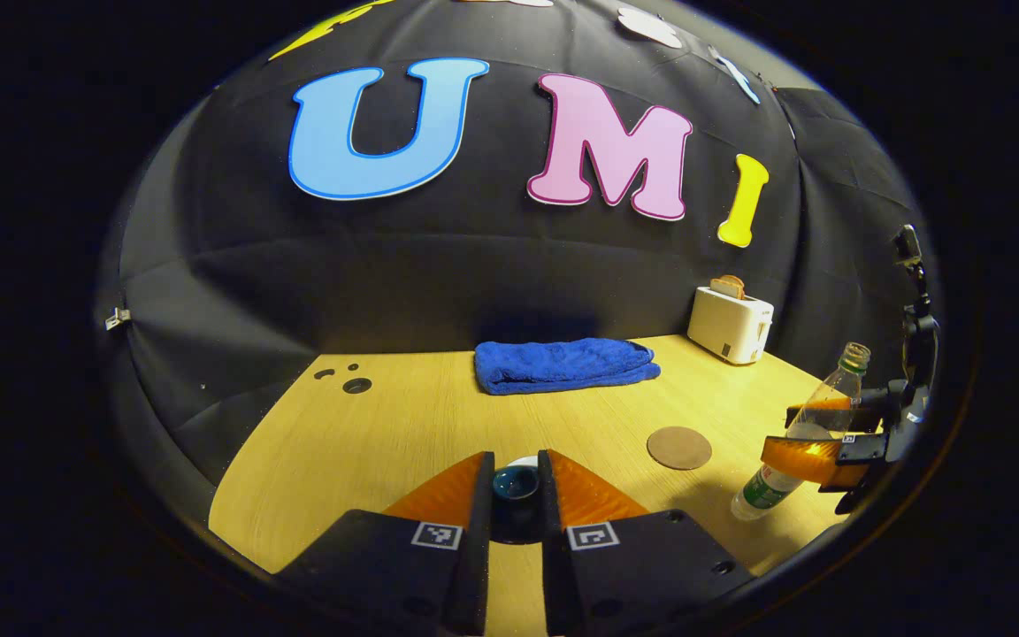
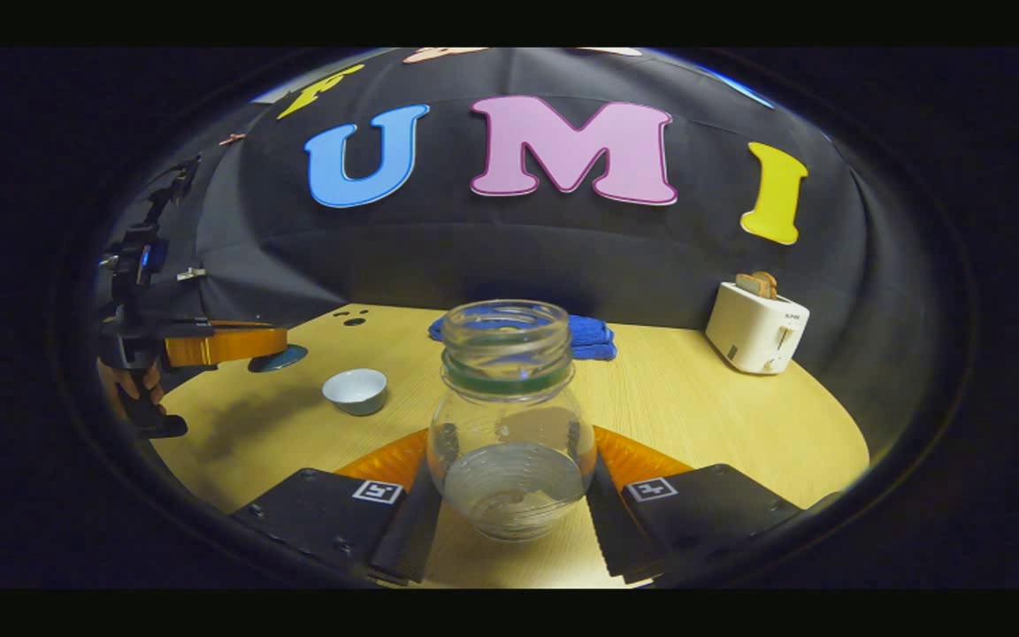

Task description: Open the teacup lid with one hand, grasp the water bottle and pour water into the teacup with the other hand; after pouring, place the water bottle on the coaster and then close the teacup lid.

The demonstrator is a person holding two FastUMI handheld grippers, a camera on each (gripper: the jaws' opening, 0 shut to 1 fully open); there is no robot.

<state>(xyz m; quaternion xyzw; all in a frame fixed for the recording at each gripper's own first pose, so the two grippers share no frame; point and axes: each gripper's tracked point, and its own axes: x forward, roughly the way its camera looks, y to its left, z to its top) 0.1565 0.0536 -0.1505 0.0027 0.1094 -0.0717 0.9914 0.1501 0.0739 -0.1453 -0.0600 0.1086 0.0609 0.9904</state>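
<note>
While the teacup [image 2: 356, 390] sat uncovered on the wooden counter [image 2: 704, 425], a small pale bowl with a white inside, its dark lid [image 1: 515, 484] was held apart from it between the jaws of the left gripper [image 1: 515, 495], which were narrowed onto the lid from both sides. From the right gripper view that lid [image 2: 278, 358] showed as a dark teal disc at the tips of the left gripper [image 2: 271, 345], lifted off to the left of the cup, with a hand [image 2: 134, 385] behind the tool.

The water bottle [image 2: 509, 425] was clear plastic, uncapped, with a green ring below its open mouth and ribbed sides. The right gripper [image 2: 509, 495] had its jaws closed on the bottle's body from either side. In the left gripper view the bottle [image 1: 806, 433] leaned with its neck up and away, its green label low, clasped by the right gripper [image 1: 815, 442] above the counter's right edge.

A round brown coaster [image 1: 678, 448] lay flat on the counter near the bottle. Farther back lay a folded blue towel [image 1: 563, 364], and a white toaster [image 1: 730, 324] with bread in its slots stood at the back right.
</note>
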